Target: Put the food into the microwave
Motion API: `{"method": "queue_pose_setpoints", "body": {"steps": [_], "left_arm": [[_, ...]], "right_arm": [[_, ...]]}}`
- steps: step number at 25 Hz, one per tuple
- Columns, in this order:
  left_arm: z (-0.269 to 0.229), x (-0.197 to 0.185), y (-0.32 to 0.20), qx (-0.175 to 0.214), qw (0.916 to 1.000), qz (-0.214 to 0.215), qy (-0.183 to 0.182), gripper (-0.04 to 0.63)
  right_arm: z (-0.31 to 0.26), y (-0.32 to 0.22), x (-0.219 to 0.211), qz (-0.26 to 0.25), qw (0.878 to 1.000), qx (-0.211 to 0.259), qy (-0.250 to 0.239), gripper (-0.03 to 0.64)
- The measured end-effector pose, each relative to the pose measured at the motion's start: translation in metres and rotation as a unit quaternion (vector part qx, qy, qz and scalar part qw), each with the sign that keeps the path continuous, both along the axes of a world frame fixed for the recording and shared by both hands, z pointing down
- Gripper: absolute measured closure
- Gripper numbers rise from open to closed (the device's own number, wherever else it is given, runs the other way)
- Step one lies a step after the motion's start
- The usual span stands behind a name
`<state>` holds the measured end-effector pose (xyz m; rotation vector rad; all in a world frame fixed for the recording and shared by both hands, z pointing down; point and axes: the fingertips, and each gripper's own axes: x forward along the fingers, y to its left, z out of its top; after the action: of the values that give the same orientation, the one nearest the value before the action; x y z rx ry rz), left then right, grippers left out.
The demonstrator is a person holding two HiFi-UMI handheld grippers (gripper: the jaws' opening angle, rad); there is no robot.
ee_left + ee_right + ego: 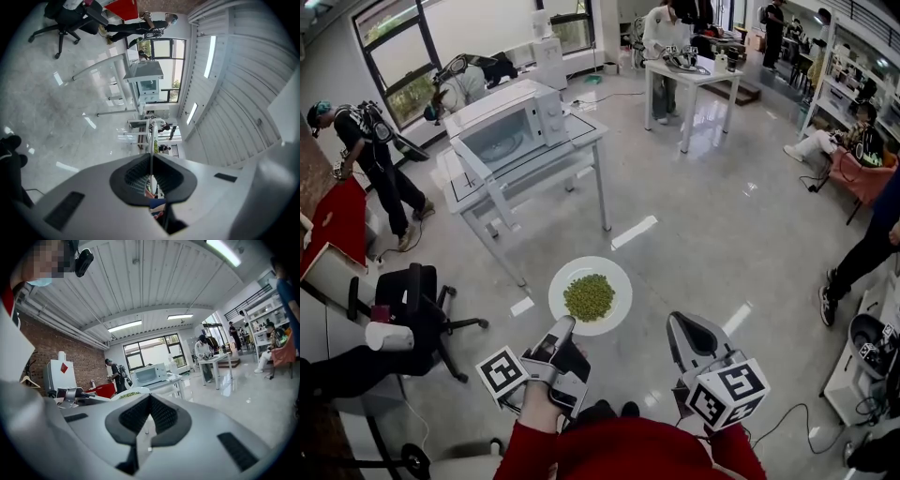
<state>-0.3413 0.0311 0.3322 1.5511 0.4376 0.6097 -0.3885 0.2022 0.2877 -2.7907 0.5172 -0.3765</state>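
Between the jaws of the left gripper (151, 161) runs the thin white rim of a plate (153, 136), seen edge-on in the left gripper view. The jaws are clamped on that rim. In the head view, this gripper sits at the lower centre-left of the frame and reaches up toward the middle. The round plate juts out from its tip, level, over the pale glossy floor (703, 234). A heap of green peas (589, 296) fills the plate's centre, with bare white rim all around it.

Just to the right in the head view is the right gripper (673, 324), close to the plate but not touching it. In its own view the jaws are pressed together with nothing between them. Red sleeves (628, 450) fill the bottom edge of the frame behind both grippers.

Farther out, in the upper left of the head view, a white microwave (502, 127) stands on a white desk (581, 136), well apart from the plate. Its door looks closed. A black office chair (417, 305) stands at the lower left. A second desk (698, 80) stands in the upper right with a person (661, 33) working at it. Other people are spread around the edges of the room.
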Motion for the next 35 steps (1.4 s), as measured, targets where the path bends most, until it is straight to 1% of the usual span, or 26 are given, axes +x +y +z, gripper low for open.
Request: {"method": "queue_pose_setpoints", "body": {"steps": [5, 10, 14, 17, 20, 23, 26, 29, 33, 35], "left_arm": [[-0.005, 0.014, 0.010, 0.005, 0.9999, -0.008, 0.008, 0.574], [-0.005, 0.033, 0.016, 0.004, 0.9998, -0.020, 0.004, 0.574], [-0.005, 0.054, 0.020, -0.001, 0.9996, -0.027, 0.003, 0.574], [-0.005, 0.078, 0.019, -0.003, 0.9995, -0.031, 0.008, 0.574], [-0.004, 0.111, 0.019, -0.003, 0.9991, -0.040, 0.015, 0.574], [0.003, 0.148, 0.018, 0.009, 0.9989, -0.045, 0.009, 0.574], [0.001, 0.192, 0.017, 0.006, 0.9987, -0.048, 0.013, 0.574], [-0.003, 0.236, 0.010, 0.003, 0.9976, -0.068, 0.013, 0.574], [0.002, 0.287, 0.002, 0.031, 0.9958, -0.086, -0.005, 0.574], [0.001, 0.307, 0.005, 0.032, 0.9954, -0.090, -0.004, 0.574]], "right_arm": [[0.000, 0.012, 0.009, -0.003, 1.000, -0.007, 0.001, 0.603], [0.005, 0.021, 0.028, 0.002, 1.000, 0.003, -0.014, 0.603], [0.007, 0.027, 0.048, 0.003, 1.000, 0.002, -0.020, 0.602], [0.010, 0.028, 0.072, 0.002, 1.000, -0.002, -0.022, 0.603], [0.011, 0.026, 0.104, -0.005, 1.000, -0.005, -0.017, 0.601], [0.014, 0.024, 0.143, -0.013, 1.000, -0.005, -0.022, 0.603], [0.013, 0.017, 0.189, -0.026, 0.999, -0.005, -0.023, 0.601], [0.009, 0.008, 0.238, -0.041, 0.999, -0.008, -0.028, 0.602], [0.005, -0.005, 0.303, -0.054, 0.998, -0.004, -0.032, 0.603], [0.008, -0.010, 0.329, -0.064, 0.997, -0.008, -0.036, 0.603]]}}
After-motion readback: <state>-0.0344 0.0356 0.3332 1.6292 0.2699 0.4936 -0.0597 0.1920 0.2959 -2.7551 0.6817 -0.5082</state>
